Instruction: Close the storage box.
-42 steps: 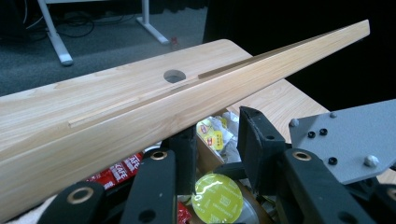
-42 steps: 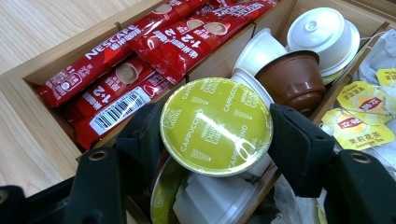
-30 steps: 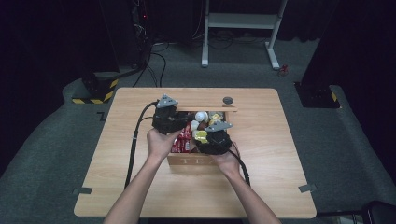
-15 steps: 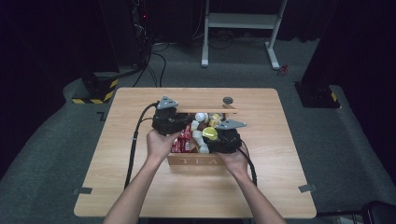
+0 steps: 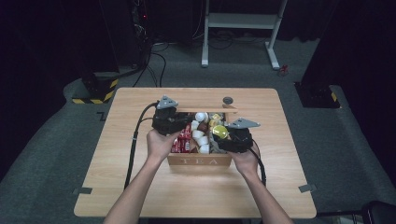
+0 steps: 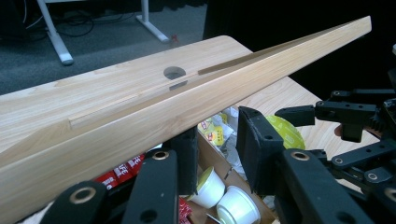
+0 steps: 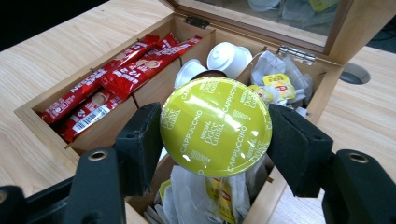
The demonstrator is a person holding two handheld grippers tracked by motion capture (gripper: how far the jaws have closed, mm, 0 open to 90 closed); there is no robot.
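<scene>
So my left gripper [image 5: 180, 125] has its fingers clamped on the wooden lid [image 6: 196, 100] of the tea box [image 5: 200, 161], holding it up on the worktop [image 5: 140, 191]. Inside: red coffee sticks [image 7: 109, 79], white pods [image 7: 229, 56], tea bags [image 7: 275, 86]. My right gripper [image 7: 215, 128] pinches a green Dolce Gusto cappuccino capsule [image 7: 215, 126] just above the box.

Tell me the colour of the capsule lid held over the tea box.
Yellow-green with white lettering; the capsule shows best in the right gripper view.

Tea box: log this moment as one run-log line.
right gripper: shut on green capsule, above tea box | left gripper: at raised lid, grip unclear | box: open
</scene>
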